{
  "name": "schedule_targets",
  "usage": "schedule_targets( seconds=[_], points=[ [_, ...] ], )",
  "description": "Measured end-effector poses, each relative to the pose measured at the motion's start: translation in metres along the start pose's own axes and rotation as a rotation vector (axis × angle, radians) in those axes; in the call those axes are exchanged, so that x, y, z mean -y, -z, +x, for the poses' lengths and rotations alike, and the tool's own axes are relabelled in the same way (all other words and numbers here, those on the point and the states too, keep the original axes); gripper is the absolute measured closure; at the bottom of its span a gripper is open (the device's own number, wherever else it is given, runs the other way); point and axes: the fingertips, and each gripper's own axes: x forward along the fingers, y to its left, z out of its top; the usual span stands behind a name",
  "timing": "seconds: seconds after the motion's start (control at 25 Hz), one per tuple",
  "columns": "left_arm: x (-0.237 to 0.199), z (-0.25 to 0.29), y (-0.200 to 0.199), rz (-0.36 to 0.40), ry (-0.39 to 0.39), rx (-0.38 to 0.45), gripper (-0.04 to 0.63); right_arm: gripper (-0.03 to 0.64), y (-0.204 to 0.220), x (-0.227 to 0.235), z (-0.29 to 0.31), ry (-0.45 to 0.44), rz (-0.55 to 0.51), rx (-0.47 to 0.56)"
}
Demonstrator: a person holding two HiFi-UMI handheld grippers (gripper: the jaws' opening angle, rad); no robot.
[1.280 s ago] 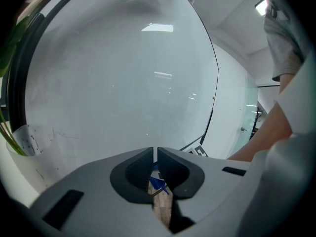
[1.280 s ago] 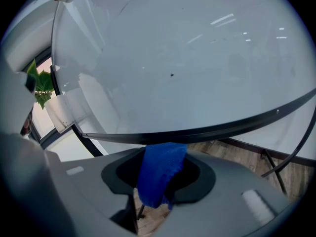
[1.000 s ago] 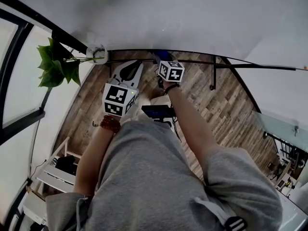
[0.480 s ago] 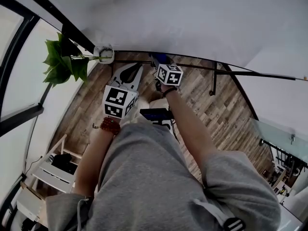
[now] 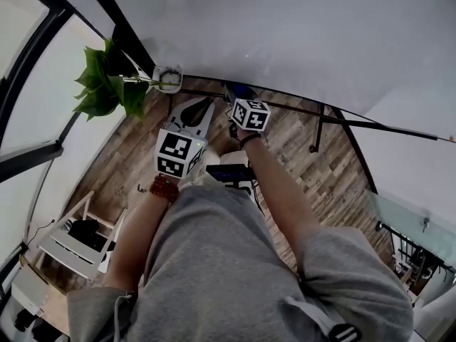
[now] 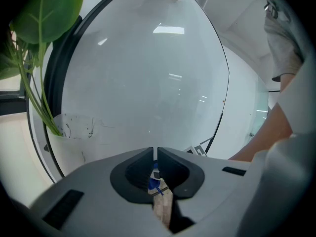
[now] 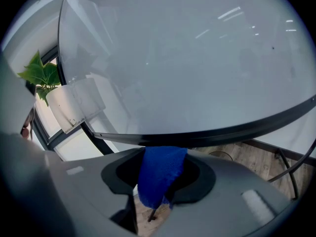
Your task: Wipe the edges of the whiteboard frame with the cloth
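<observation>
The whiteboard [image 5: 285,27] fills the upper head view, and its dark bottom frame edge [image 5: 299,105] runs across below it. My right gripper [image 5: 239,91] is shut on a blue cloth [image 7: 160,174] held right at that black frame edge [image 7: 207,132]. In the head view the cloth [image 5: 239,89] shows just under the edge. My left gripper [image 5: 194,109] hovers to the left, below the board's lower left corner. Its jaws are shut with nothing between them. In the left gripper view the board surface [image 6: 148,83] fills the picture.
A green plant [image 5: 107,87] in a white holder [image 5: 168,77] sits at the board's lower left corner. The board's black stand leg [image 5: 317,127] drops to the wooden floor [image 5: 313,162]. A white shelf unit [image 5: 71,244] stands at lower left. Dark window frames [image 5: 43,152] run along the left.
The head view has shifted so the plant and board corner sit further right and lower. Both grippers keep nearly the same place along the bottom frame edge.
</observation>
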Motion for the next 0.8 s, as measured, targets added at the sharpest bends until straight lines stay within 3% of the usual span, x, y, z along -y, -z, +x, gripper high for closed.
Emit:
schedule_targets(
  seconds=[0.8],
  points=[
    [-0.035, -0.029, 0.014, -0.05, -0.103, 0.002, 0.563, 0.449, 0.005, -0.064, 0.031, -0.126, -0.042, -0.022]
  ],
)
